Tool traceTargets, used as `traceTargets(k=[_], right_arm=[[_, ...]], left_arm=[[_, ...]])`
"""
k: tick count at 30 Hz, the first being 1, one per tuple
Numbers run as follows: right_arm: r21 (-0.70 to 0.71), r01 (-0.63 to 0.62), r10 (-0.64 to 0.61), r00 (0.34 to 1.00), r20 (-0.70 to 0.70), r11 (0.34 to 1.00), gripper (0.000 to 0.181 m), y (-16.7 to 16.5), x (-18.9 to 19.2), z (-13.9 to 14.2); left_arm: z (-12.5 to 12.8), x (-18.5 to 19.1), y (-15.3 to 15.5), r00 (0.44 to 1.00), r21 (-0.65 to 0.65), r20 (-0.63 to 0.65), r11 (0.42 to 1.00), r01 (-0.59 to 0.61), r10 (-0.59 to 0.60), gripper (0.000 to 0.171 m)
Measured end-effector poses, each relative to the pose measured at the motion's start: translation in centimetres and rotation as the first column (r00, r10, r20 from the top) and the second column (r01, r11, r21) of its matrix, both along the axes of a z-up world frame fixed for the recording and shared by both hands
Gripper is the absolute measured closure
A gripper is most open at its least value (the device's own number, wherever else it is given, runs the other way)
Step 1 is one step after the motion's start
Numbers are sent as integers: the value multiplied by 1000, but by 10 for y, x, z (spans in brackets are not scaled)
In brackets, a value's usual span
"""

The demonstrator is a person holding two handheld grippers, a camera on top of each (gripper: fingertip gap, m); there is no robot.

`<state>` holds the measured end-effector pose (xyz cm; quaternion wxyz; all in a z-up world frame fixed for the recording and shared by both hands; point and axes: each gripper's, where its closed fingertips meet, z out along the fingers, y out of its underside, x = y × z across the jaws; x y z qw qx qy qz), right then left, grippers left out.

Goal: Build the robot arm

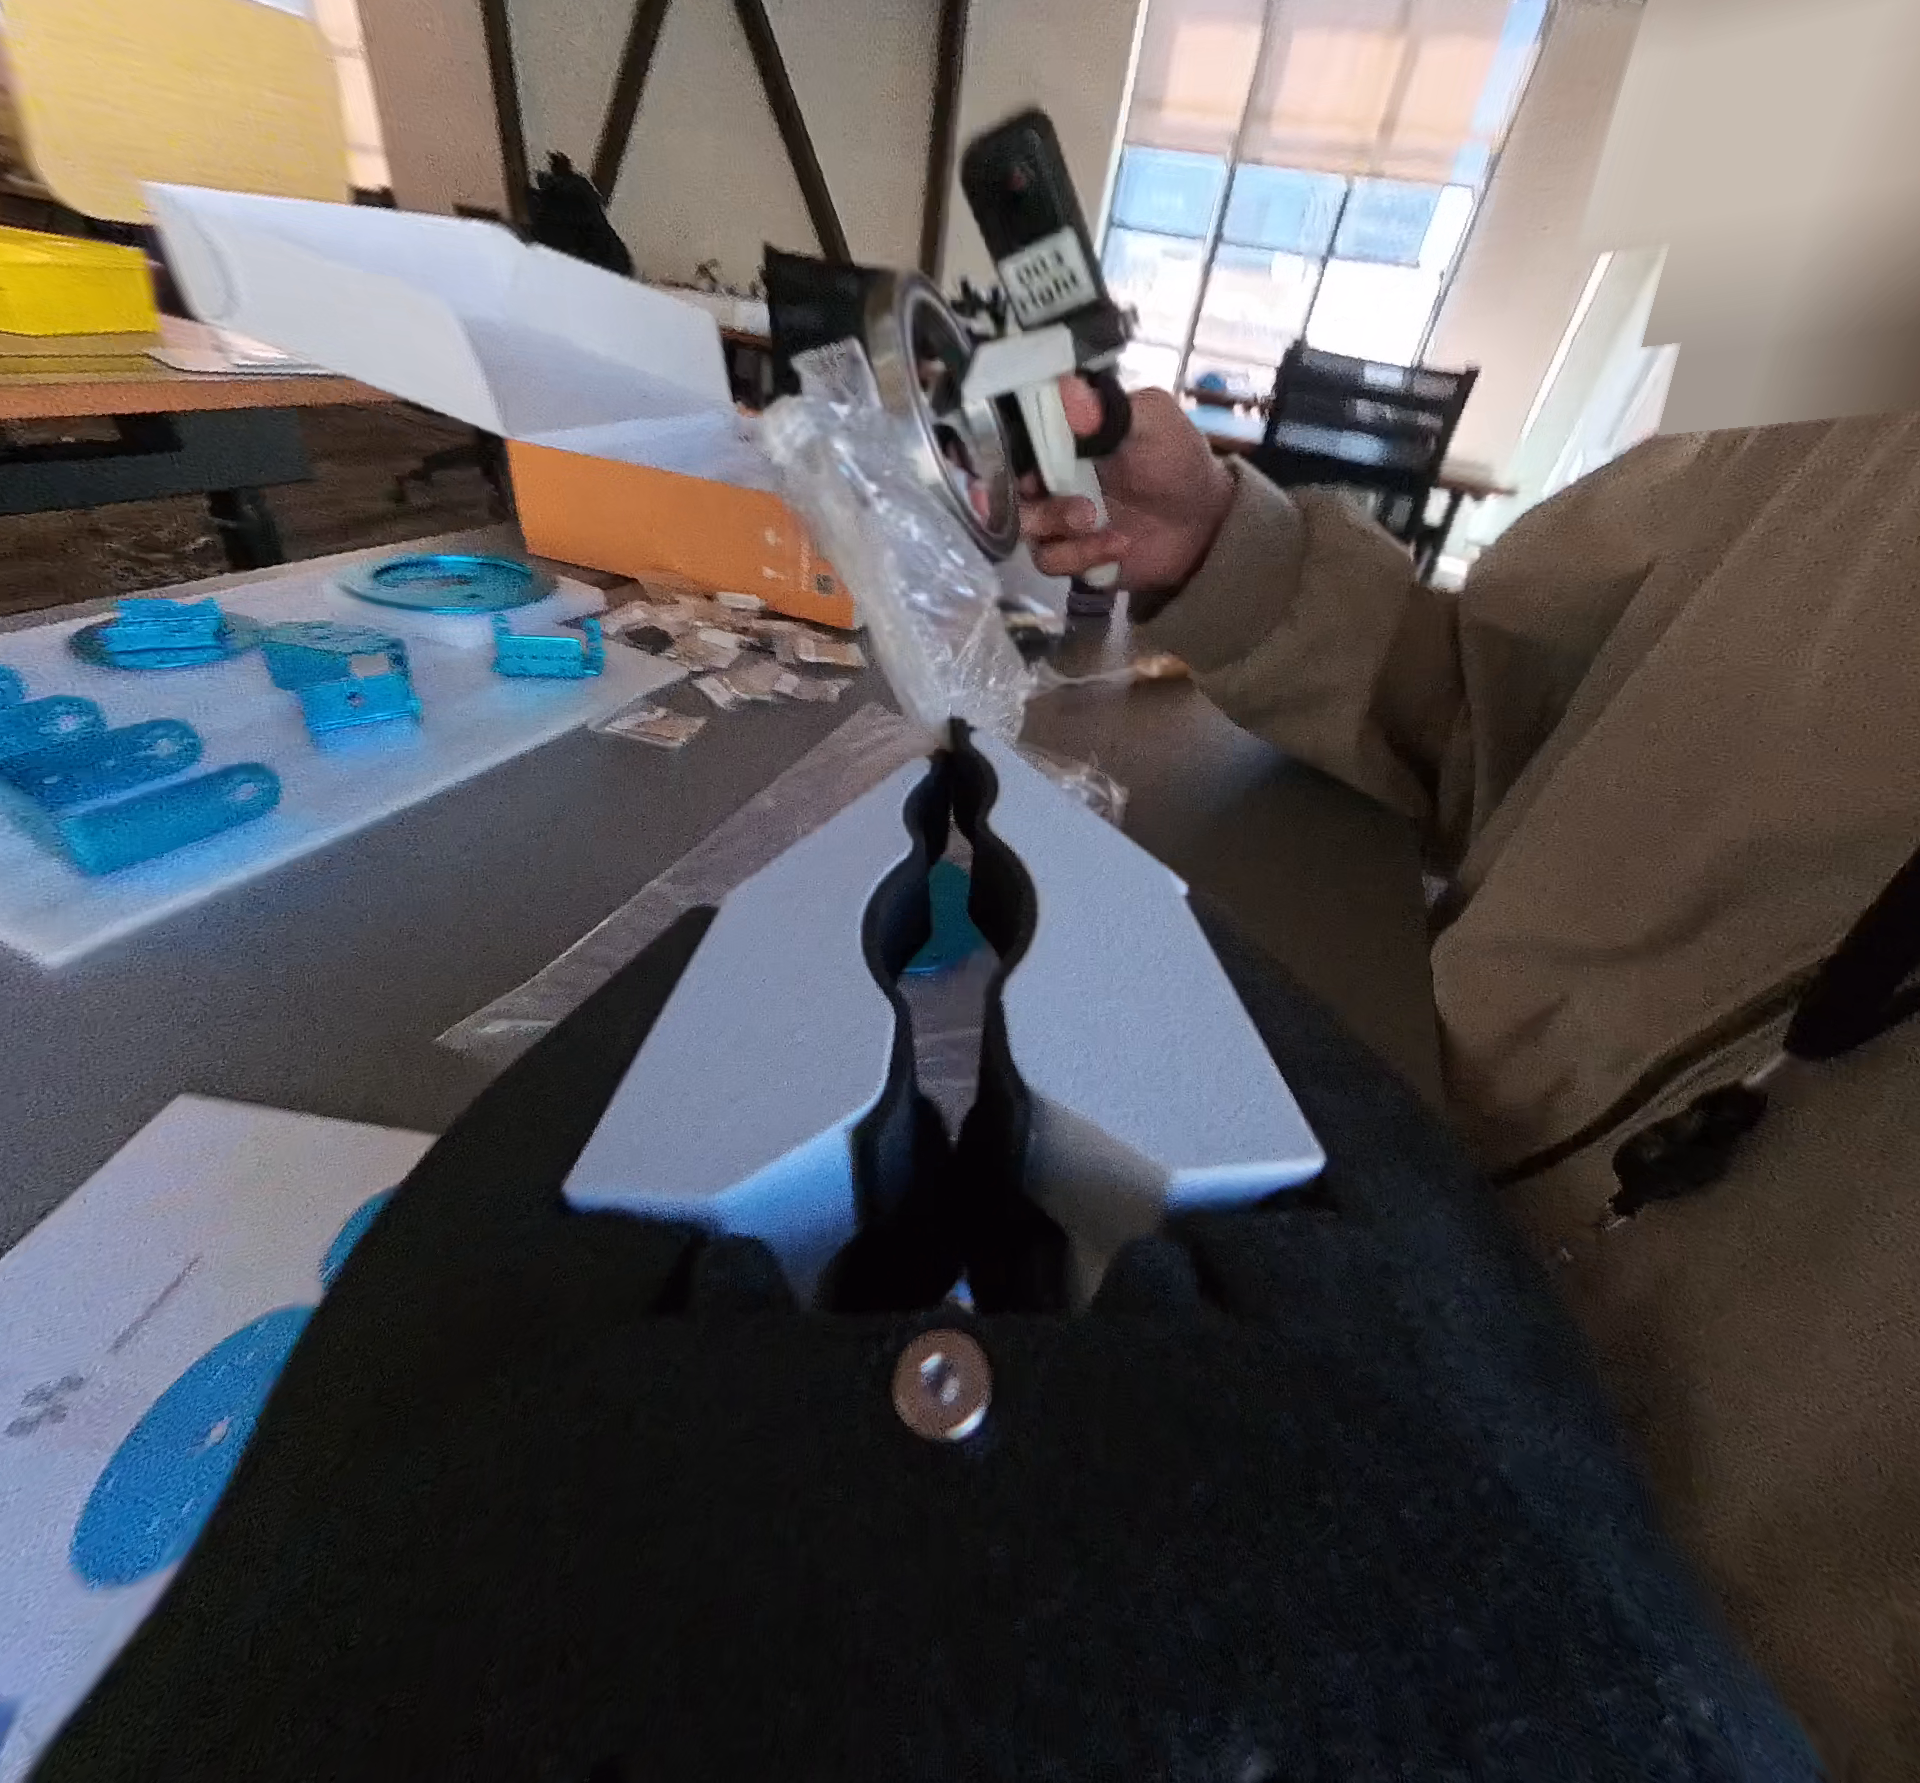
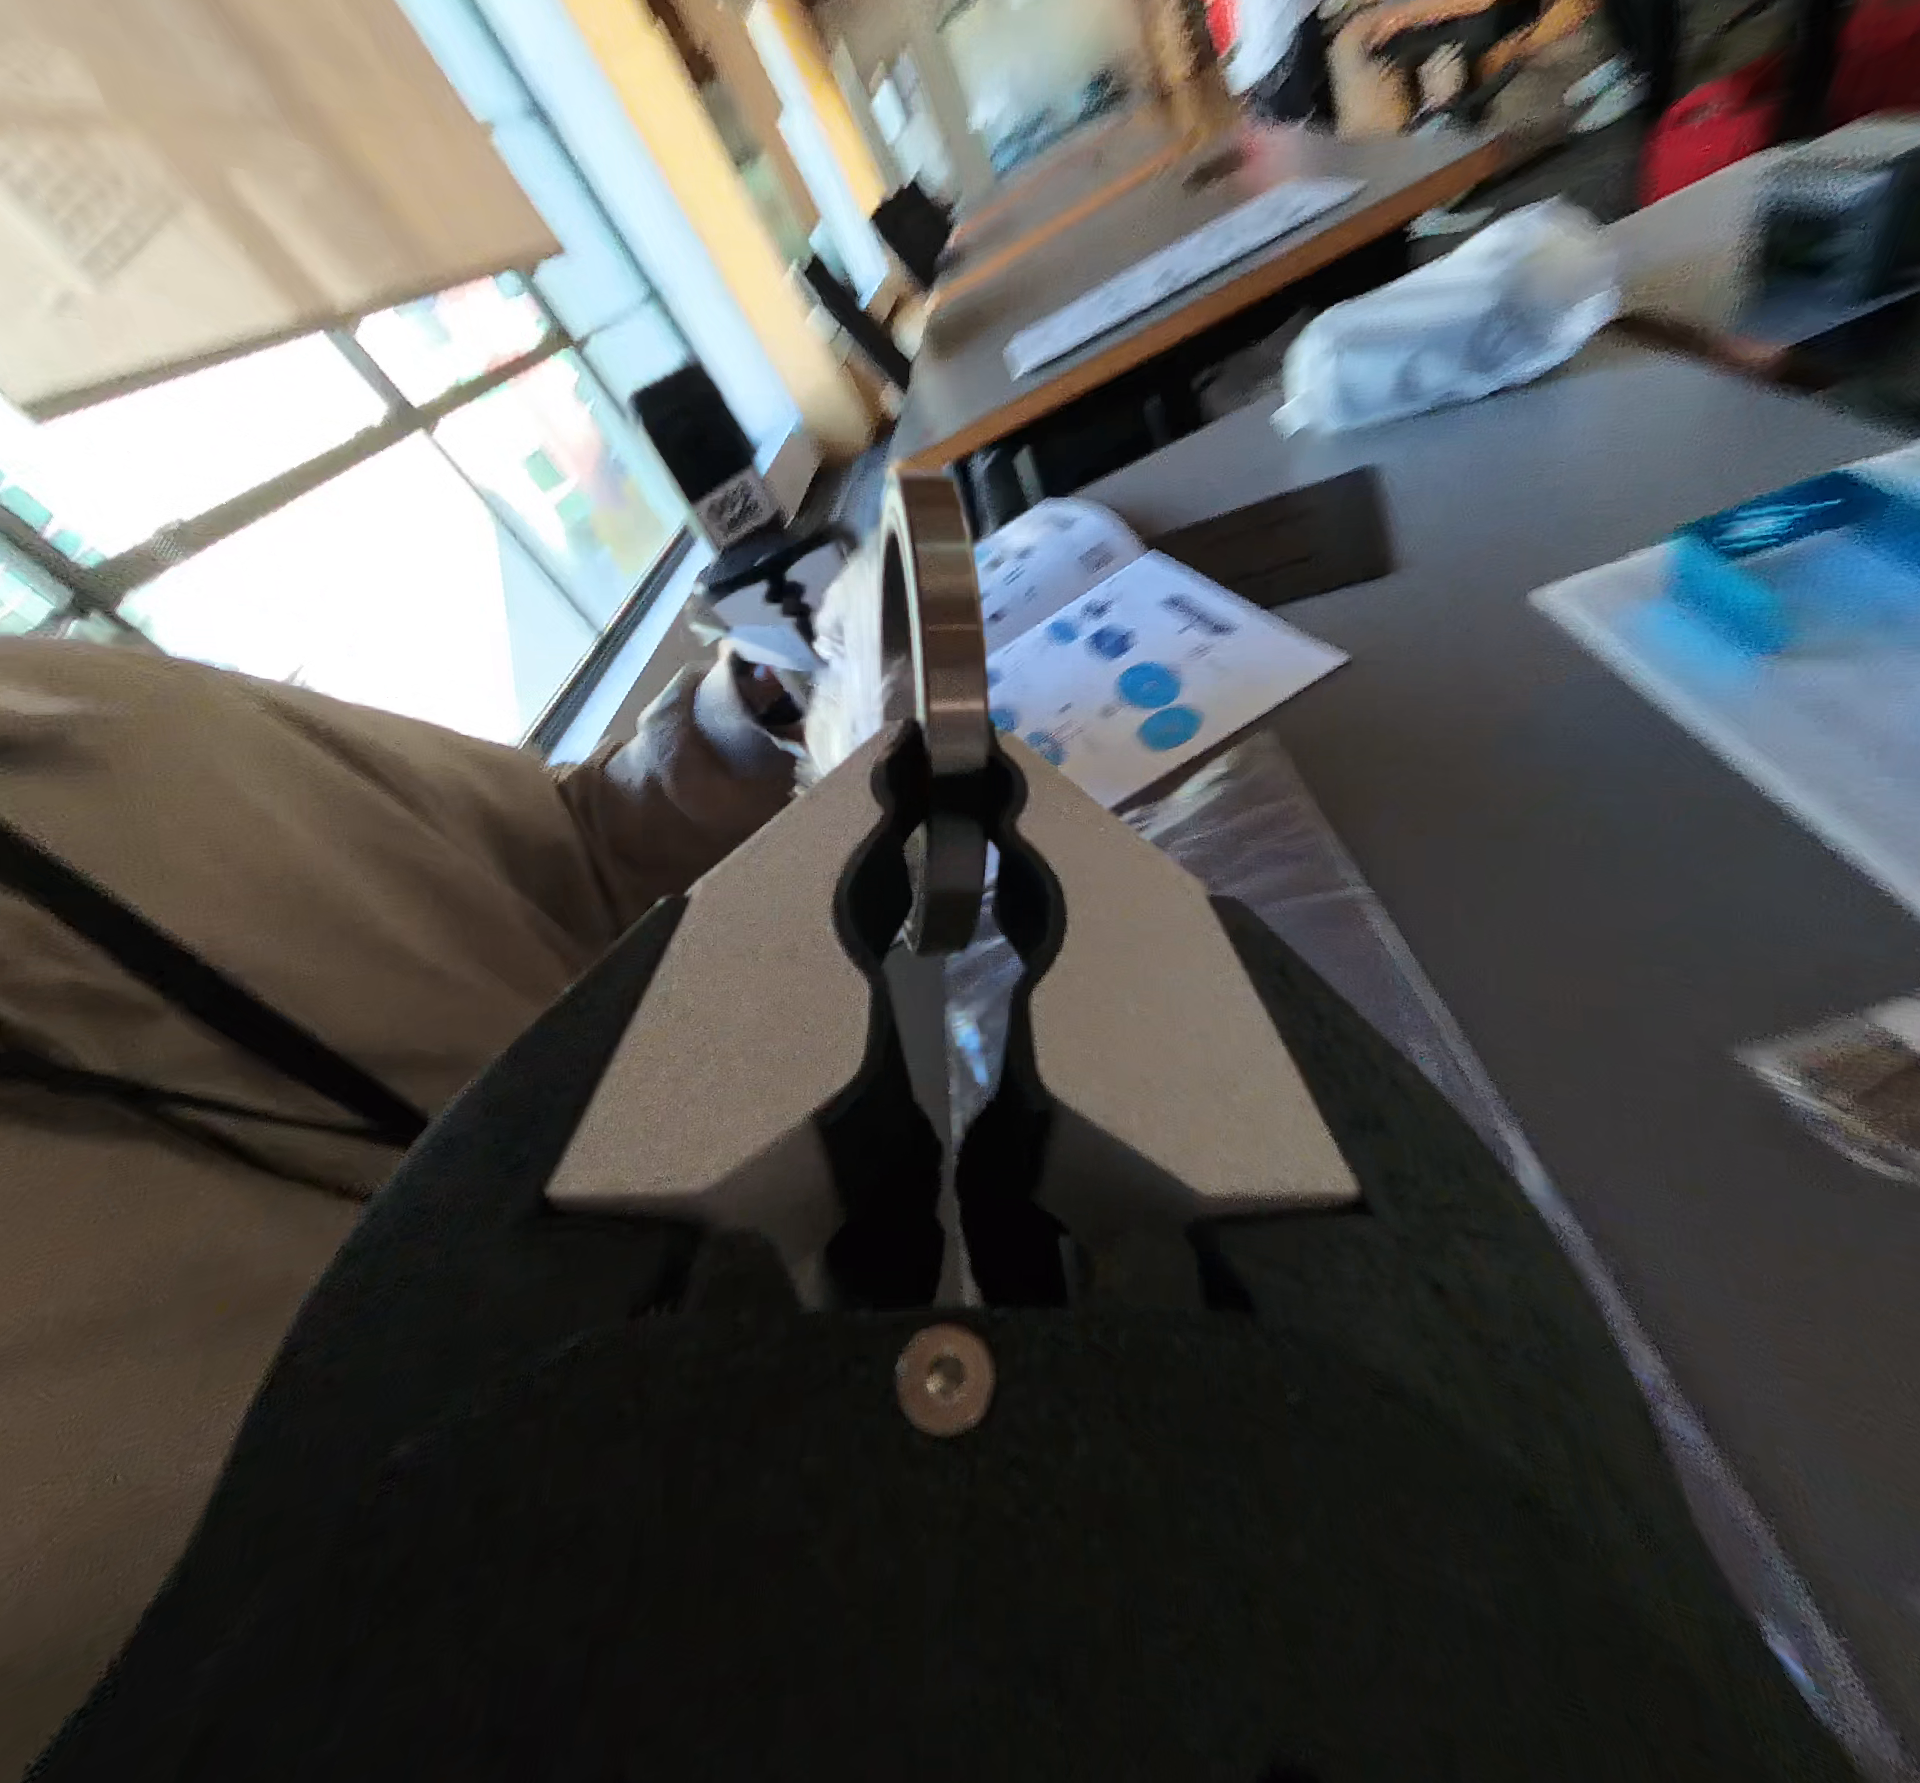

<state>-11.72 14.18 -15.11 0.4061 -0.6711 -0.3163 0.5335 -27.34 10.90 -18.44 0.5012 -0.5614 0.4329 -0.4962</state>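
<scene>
My left gripper (image 1: 956,746) is shut, its tips pinching the end of a clear plastic wrap (image 1: 904,580). The wrap stretches up to a silver metal ring (image 1: 935,403). The ring sits in my right gripper (image 1: 883,351), which a hand holds above the table. In the right wrist view my right gripper (image 2: 951,777) is shut on the ring (image 2: 948,632), seen edge-on and upright between the fingertips. The left gripper (image 2: 795,606) shows just beyond it, with the wrap (image 2: 847,653) bunched beside the ring. Both views are blurred.
Several blue metal parts (image 1: 343,684) lie on a white foam sheet (image 1: 416,777) at left. An orange box (image 1: 665,518) with an open white lid (image 1: 447,320) stands behind, small bags (image 1: 748,663) beside it. A printed sheet (image 2: 1143,663) lies on the grey table (image 2: 1558,902). A tan sleeve (image 1: 1558,694) fills the right.
</scene>
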Motion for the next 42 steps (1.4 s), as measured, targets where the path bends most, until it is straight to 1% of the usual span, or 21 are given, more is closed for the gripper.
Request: traceTargets(k=[2, 5, 8, 10, 12, 13, 15, 17, 19, 21, 24, 27, 30, 32, 34, 35, 37, 38, 39, 40, 42], right_arm=[[0, 61, -60, 997, -41, 998, 173, 10, 29, 8], [82, 48, -54, 996, 74, 995, 173, 4, 29, 7], [182, 128, -171, 953, 249, 975, 172, 11, 38, 8], [245, 172, -250, 908, 337, 954, 172, 13, 49, 11], [273, 176, -282, 862, 421, 946, 172, 11, 56, 7], [278, 175, -292, 834, 469, 945, 172, 10, 60, 1], [329, 187, -352, 746, 566, 926, 172, 13, 73, -14], [397, 239, -454, 622, 638, 886, 172, 20, 98, -26], [449, 301, -539, 528, 656, 841, 172, 20, 126, -29], [450, 369, -582, 496, 645, 813, 172, 6, 153, -24], [449, 490, -661, 476, 581, 747, 172, -31, 197, -3], [487, 576, -742, 378, 553, 657, 173, -83, 247, 15], [545, 636, -809, 232, 540, 546, 173, -144, 297, 31], [572, 660, -836, 159, 526, 486, 173, -186, 322, 39], [583, 681, -853, 120, 507, 443, 173, -223, 341, 43], [581, 697, -862, 108, 495, 421, 173, -240, 349, 45], [576, 721, -877, 92, 471, 385, 173, -270, 364, 45], [570, 733, -882, 87, 463, 371, 173, -282, 371, 44], [563, 743, -886, 84, 457, 361, 173, -292, 376, 42], [556, 752, -887, 84, 453, 355, 173, -302, 381, 39], [540, 764, -888, 91, 450, 352, 173, -317, 386, 32]], left_arm=[[9, -27, 11, 997, -37, 67, 998, -46, 49, 171], [7, -23, 14, 996, 24, -29, 997, -79, 80, 171], [5, -17, 27, 976, 70, -133, 984, -163, 171, 171], [0, -14, 40, 950, 28, -204, 972, -235, 235, 171], [-14, -4, 38, 933, -6, -303, 978, -207, 196, 171], [-17, 2, 38, 923, 19, -327, 978, -209, 204, 171], [-22, 19, 29, 919, 68, -359, 987, -147, 162, 171], [-17, 41, 17, 933, 104, -338, 990, -98, 128, 171], [-6, 72, -5, 963, 63, -266, 998, -29, 45, 171], [0, 109, -31, 978, 20, -203, 999, 51, -45, 171], [4, 177, -53, 989, -66, -121, 995, 76, -84, 171], [2, 261, -84, 981, -243, -67, 957, 161, -182, 171], [0, 347, -132, 937, -392, -18, 865, 314, -349, 171], [2, 400, -157, 914, -456, 10, 812, 365, -406, 171], [5, 449, -182, 872, -508, 46, 741, 440, -487, 171], [2, 473, -193, 852, -570, 51, 685, 453, -521, 171], [-4, 518, -209, 835, -697, 78, 569, 436, -545, 171], [-14, 538, -220, 820, -719, 39, 554, 419, -570, 171], [-32, 554, -230, 798, -707, -57, 588, 392, -601, 171], [-54, 564, -235, 779, -669, -186, 657, 346, -599, 171], [-81, 572, -231, 783, -594, -343, 766, 248, -519, 167]])
